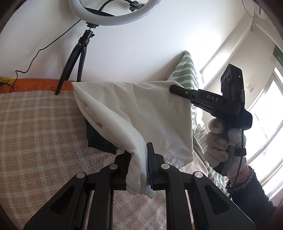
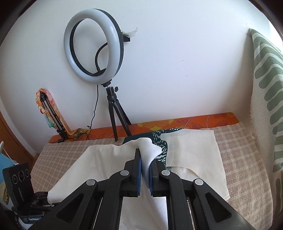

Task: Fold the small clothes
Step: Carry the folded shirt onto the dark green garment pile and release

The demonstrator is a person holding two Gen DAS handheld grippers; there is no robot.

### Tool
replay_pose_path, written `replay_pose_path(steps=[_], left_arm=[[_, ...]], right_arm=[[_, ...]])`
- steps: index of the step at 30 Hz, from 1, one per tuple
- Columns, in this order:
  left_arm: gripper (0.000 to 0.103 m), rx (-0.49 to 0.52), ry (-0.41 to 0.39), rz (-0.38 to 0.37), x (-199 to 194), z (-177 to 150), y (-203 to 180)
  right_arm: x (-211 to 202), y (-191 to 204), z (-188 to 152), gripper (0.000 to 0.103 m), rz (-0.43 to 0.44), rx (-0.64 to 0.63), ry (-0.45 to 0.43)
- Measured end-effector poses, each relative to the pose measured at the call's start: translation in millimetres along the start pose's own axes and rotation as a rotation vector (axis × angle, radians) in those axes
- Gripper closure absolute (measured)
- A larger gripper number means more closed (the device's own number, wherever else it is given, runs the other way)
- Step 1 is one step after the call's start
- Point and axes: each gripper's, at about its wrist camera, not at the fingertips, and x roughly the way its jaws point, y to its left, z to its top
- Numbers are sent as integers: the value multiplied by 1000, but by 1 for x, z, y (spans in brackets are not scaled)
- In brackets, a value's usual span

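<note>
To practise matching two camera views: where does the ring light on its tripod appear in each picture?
Left wrist view: ring light at the top edge, left of centre, partly cropped.
Right wrist view: ring light upper left, whole, against the wall.
Shared landmark: the green-patterned pillow.

White garment (image 1: 141, 108), lifted and draped, perhaps half-folded, above checked bedcover (image 1: 39, 123).
</note>
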Motion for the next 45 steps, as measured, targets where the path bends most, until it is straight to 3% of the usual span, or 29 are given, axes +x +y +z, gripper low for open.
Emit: replay_pose_path(steps=[12,19,25,26,28,29,32,35,36,37,40,45], left_arm=[[90,75,-32,32,62,37,-9],[90,71,-2,62,95,34,6],[89,82,19,91,99,23,11],[89,81,26,91,99,22,11],[87,75,43,86,98,20,11],[87,72,50,94,97,20,10],[78,83,72,114,88,12,5],[52,129,85,161,81,4,-1],[38,140,89,187,80,1,-3],[30,146,89,228,76,-1,-4],[29,161,82,259,65,-7,-9],[29,171,67,289,46,-8,-11]], right_arm=[[29,-43,51,99,-77,-26,-40],[72,-76,55,99,-90,0,-10],[107,-91,47,98,-136,-1,40],[110,-93,45,96,-150,1,45],[115,-95,45,82,-210,-1,51],[116,-96,45,66,-239,-4,50],[112,-97,45,60,-255,-4,46],[106,-94,44,45,-263,-9,38],[103,-92,44,42,-264,-12,31],[99,-89,44,41,-265,-15,24],[91,-85,45,39,-270,-14,16],[70,-76,42,19,-274,-10,-8]])
